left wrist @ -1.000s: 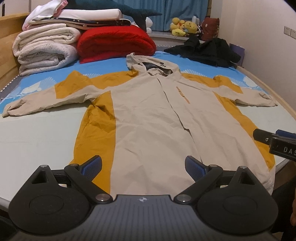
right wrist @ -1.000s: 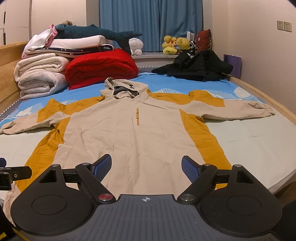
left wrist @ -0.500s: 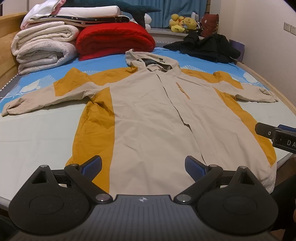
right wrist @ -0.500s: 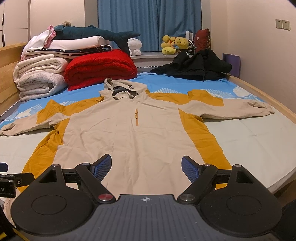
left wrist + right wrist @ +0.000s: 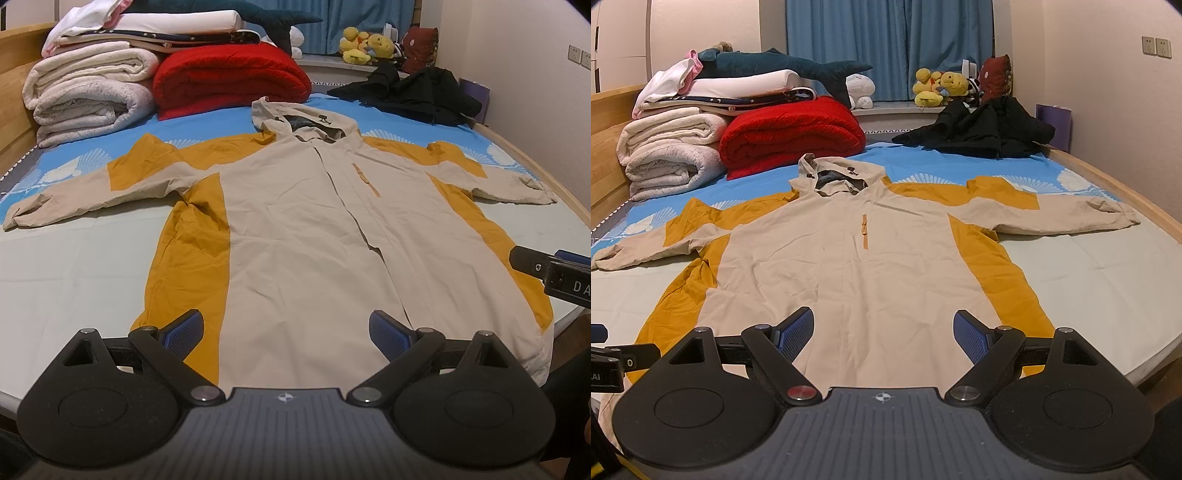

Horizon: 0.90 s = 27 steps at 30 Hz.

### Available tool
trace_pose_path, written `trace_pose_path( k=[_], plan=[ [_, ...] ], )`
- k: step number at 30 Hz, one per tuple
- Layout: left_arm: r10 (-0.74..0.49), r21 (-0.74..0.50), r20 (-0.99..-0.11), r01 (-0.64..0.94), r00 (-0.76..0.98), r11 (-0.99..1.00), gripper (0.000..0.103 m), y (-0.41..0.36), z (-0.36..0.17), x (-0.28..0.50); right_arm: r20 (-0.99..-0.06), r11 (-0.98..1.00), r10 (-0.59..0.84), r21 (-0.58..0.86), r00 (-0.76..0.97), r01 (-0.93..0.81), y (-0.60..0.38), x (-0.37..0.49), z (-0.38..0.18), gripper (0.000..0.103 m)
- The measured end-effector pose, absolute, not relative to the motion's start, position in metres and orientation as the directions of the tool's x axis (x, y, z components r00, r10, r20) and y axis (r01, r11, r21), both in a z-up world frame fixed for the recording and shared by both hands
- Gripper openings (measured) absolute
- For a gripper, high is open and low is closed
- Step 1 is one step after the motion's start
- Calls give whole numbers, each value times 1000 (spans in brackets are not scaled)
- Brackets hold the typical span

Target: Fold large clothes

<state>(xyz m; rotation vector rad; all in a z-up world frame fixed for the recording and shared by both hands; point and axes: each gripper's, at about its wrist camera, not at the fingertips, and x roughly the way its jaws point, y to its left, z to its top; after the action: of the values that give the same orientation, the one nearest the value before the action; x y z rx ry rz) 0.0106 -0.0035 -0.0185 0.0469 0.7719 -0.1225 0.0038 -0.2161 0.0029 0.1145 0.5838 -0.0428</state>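
Both views show little change since a second ago: my left hand-held gripper [image 5: 286, 332] has edged slightly toward the jacket [image 5: 303, 236]. Its jaws stand wide apart, empty, above the hem; my right hand-held gripper [image 5: 884, 332] likewise. Jacket lies flat on the bed [image 5: 66, 266], sleeves spread, bare sheet either side. Folded blankets [image 5: 672, 155], red quilt [image 5: 790, 133] and black garment [image 5: 982, 129] sit beyond the hood.
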Motion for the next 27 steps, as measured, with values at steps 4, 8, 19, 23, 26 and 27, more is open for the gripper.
trace_pose_path(
  k=[4, 8, 19, 23, 26, 27],
  plan=[
    [-92, -1, -699, 127, 709, 992, 98, -3, -19, 11, -554, 993, -8, 97, 833, 74, -216, 4, 2, 84],
    [-90, -1, -700, 125, 709, 992, 98, -3, -19, 12, -555, 992, -8, 98, 832, 75, -215, 5, 1, 84],
    [-85, -2, -699, 116, 710, 993, 98, 0, -19, 15, -555, 992, -10, 98, 832, 77, -215, 6, 1, 83],
    [-83, 1, -698, 116, 712, 993, 98, 0, -19, 16, -556, 992, -11, 100, 831, 80, -215, 6, 0, 83],
    [-82, 1, -698, 116, 711, 993, 98, 0, -19, 15, -554, 991, -16, 101, 833, 87, -216, 7, -1, 81],
    [-82, 1, -698, 116, 712, 993, 98, 0, -19, 16, -550, 991, -21, 101, 835, 91, -216, 7, -1, 80]
  ],
)
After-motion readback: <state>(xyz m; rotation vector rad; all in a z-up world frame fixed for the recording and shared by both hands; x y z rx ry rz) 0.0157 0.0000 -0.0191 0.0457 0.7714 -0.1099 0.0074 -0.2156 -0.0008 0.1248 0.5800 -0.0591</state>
